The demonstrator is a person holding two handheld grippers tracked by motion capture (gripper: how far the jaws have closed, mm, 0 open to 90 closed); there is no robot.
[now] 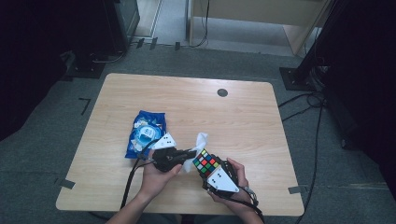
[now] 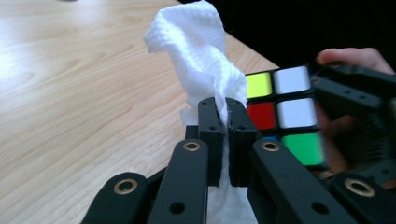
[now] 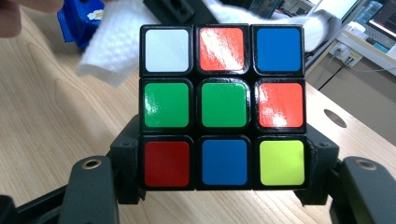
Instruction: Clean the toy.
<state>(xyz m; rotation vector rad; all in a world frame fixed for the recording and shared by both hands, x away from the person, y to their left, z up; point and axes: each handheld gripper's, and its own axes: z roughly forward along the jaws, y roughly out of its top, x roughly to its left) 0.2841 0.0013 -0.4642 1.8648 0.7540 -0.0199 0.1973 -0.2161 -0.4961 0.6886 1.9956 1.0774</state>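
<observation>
left gripper (image 2: 223,114) was clamped tight on a white wet wipe (image 2: 198,56): jaws nearly together, only the cloth between the pads. most of the wipe bunched up past the fingertips, and a strip of it ran back down between the fingers toward the gripper body. in the high view the same gripper (image 1: 190,152) pointed right, with the wipe (image 1: 200,141) sticking up just beyond its tips.

right gripper (image 3: 224,163) held a rubik's cube (image 3: 223,106) at a medium opening, one jaw against each side of the cube's bottom row. the cube stood upright between the fingers, and the face toward the camera read white, orange, blue; green, green, orange; red, blue, yellow. in the high view the cube (image 1: 206,162) sat right at the left gripper's fingertips, with the right gripper (image 1: 215,173) behind it.

from the left gripper view, the cube (image 2: 285,109) was just right of the fingertips and the wipe reached its near face, touching or almost touching; couldn't tell exactly.

container: a blue wet-wipe pack (image 1: 146,133) lay flat on the wooden table (image 1: 243,116), just behind the left gripper, apart from its fingers. couldn't tell whether its flap was open or what was left inside. a blue corner of it (image 3: 79,18) showed beyond the cube in the right gripper view.
</observation>
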